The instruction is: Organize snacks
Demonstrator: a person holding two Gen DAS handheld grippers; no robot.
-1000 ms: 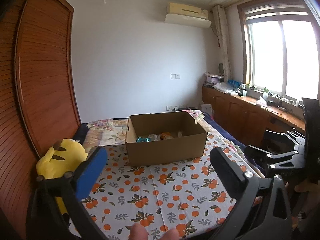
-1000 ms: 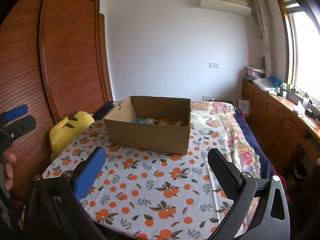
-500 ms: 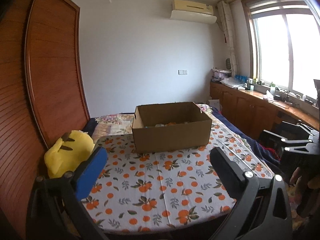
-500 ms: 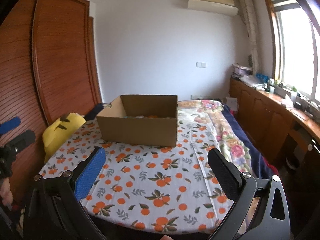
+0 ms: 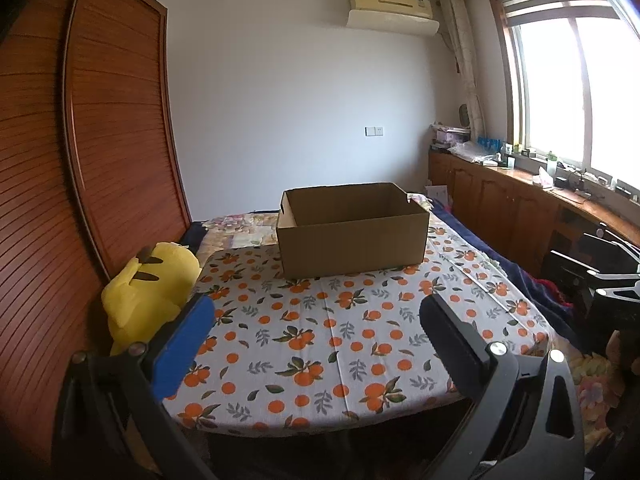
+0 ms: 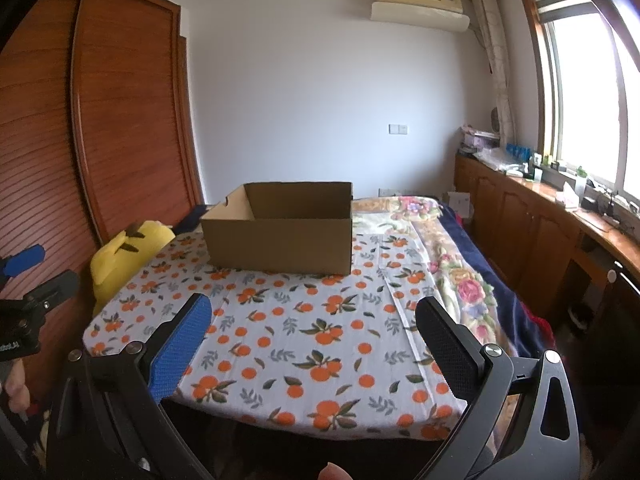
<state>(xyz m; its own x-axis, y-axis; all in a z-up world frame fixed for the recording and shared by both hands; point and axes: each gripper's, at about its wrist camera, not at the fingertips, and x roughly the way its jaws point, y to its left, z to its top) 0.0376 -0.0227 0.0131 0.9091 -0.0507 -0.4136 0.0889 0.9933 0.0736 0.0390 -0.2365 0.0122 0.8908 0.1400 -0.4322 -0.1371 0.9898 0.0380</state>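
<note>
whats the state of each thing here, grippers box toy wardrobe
left gripper: open, empty
right gripper: open, empty
box: upright on the bed, top open, contents hidden from here
plush toy: lying at the bed's edge by the wardrobe
wardrobe: doors shut
bed: covered with an orange-print sheet

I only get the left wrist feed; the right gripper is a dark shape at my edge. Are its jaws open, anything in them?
Observer: The right gripper is wide open, nothing between its jaws, facing the cardboard box.
Operator: And my left gripper, seen from there?
Observer: The left gripper sits at that frame's left edge, jaws apart, a hand below it.
Operator: Anything behind the box?
Observer: A wall outlet, low, beside its far right corner.
</note>
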